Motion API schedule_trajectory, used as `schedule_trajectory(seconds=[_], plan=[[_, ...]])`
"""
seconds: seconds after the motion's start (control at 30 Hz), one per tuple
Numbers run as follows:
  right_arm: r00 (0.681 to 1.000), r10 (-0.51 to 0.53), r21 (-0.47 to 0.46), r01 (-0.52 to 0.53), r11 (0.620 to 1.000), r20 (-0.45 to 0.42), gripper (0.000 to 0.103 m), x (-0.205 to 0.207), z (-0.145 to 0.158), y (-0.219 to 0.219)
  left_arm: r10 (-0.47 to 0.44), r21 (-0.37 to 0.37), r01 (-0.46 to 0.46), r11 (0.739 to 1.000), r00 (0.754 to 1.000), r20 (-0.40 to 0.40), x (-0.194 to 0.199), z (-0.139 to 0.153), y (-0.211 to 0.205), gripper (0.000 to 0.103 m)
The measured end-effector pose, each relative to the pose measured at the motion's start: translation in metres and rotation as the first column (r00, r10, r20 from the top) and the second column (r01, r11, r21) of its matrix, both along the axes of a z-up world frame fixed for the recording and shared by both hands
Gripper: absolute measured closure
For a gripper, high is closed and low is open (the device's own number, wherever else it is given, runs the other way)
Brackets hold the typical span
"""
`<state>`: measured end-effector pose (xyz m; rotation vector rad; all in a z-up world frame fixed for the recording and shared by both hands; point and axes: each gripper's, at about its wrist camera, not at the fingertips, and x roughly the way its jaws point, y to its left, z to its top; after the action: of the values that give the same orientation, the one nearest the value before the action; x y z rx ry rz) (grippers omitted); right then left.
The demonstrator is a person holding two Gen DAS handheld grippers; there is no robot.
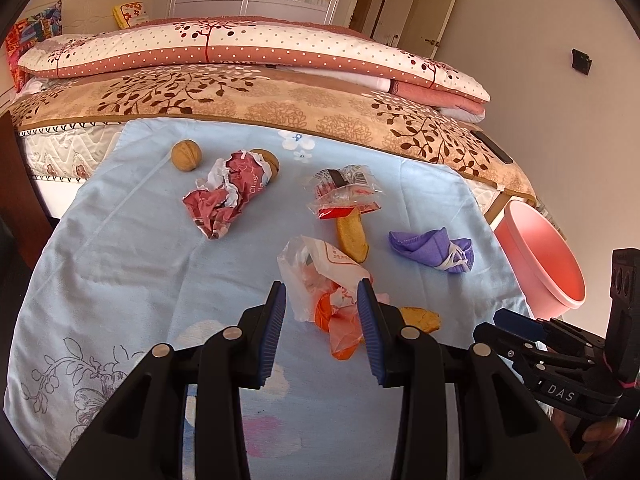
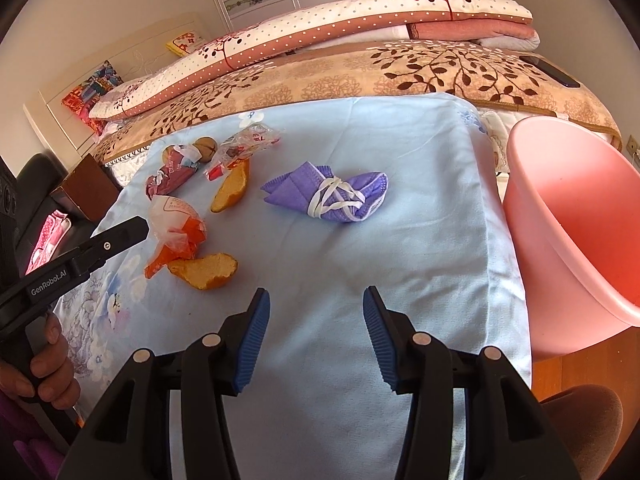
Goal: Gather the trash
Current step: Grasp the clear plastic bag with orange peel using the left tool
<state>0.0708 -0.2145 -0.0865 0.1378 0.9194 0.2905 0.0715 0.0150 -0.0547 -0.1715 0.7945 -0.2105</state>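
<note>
The left gripper (image 1: 322, 304) is hanging over the white-and-orange plastic wrapper (image 1: 328, 292), jaws parted on either side of it and gripping nothing. The right gripper (image 2: 316, 320) is gaping over bare blue cloth (image 2: 400, 240), empty too. The purple face mask (image 2: 332, 194) is lying ahead of it, and the pink bin (image 2: 568, 240) is standing off the cloth's right edge.

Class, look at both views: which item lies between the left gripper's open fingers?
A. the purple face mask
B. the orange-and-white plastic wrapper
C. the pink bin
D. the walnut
B: the wrapper sits between the fingers of the left gripper, while the mask lies off to the right.
</note>
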Motion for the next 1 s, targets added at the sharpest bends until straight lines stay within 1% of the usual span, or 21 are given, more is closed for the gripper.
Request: schedule_trajectory(seconds=[0.13,0.3,0.4,0.73,0.83,1.0], plan=[[1.000,0.013,0.001,-0.013,1.000,-0.006,0.055,0.001,-0.001,0.002,-0.010,0.000,0.010,1.000,1.000,-0.007,0.001,-0.001,-0.002,0.066],[1.000,0.024,0.004,-0.024,1.000,-0.005,0.055,0.001,-0.001,0.003,-0.015,0.002,0.015,1.000,0.999,-0.042,0.005,-0.008,-0.005,0.066],[1.000,0.030,0.005,-0.030,1.000,-0.003,0.054,0.001,-0.001,0.003,-0.020,-0.018,0.019,1.000,0.998,-0.057,0.005,-0.012,-0.003,0.066],[0.999,0.034,0.013,-0.034,0.999,-0.002,0.054,0.001,-0.001,0.004,-0.056,-0.023,0.055,0.998,0.996,-0.063,0.004,-0.013,-0.011,0.066],[0.999,0.038,0.016,-0.038,0.999,-0.002,0.053,0.001,-0.001,0.004,-0.068,-0.036,0.065,0.997,0.995,-0.077,0.006,-0.016,-0.012,0.066],[0.999,0.040,0.021,-0.040,0.999,0.000,0.051,0.000,-0.001,0.004,-0.080,-0.036,0.077,0.996,0.994,-0.072,0.004,-0.014,-0.014,0.066]])
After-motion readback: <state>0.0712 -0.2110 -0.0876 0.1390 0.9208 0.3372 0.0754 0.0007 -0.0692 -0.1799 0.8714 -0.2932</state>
